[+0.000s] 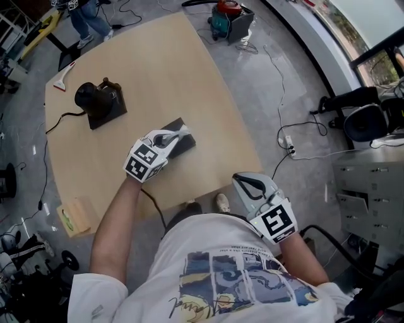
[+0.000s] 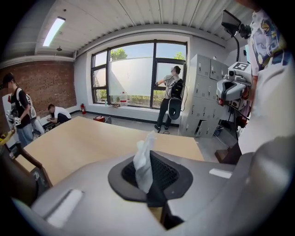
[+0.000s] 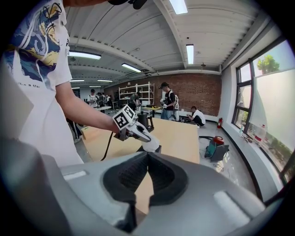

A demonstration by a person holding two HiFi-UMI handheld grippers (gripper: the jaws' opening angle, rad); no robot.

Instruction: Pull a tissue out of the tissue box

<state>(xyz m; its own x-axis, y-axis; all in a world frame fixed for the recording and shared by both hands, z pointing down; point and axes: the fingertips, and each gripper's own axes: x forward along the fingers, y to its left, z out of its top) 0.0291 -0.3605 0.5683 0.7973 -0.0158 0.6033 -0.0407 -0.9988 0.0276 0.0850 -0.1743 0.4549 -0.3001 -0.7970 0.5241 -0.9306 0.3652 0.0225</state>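
Note:
A dark tissue box (image 1: 184, 147) lies on the wooden table (image 1: 158, 69) near its front edge. My left gripper (image 1: 179, 134) hangs just over the box, shut on a white tissue (image 2: 142, 164) that stands up between its jaws. In the right gripper view the left gripper (image 3: 134, 130) holds the tissue (image 3: 150, 143) right above the box (image 3: 157, 149); whether the tissue is free of the box is hidden. My right gripper (image 1: 243, 181) stays off the table's edge, close to my body, shut with nothing in it (image 3: 147, 156).
A black device (image 1: 100, 99) on a dark base with a cable stands at the table's far left, with a white tool (image 1: 62, 80) beyond it. A cardboard box (image 1: 76, 216) and a green vacuum (image 1: 230, 17) are on the floor. Several people stand farther off.

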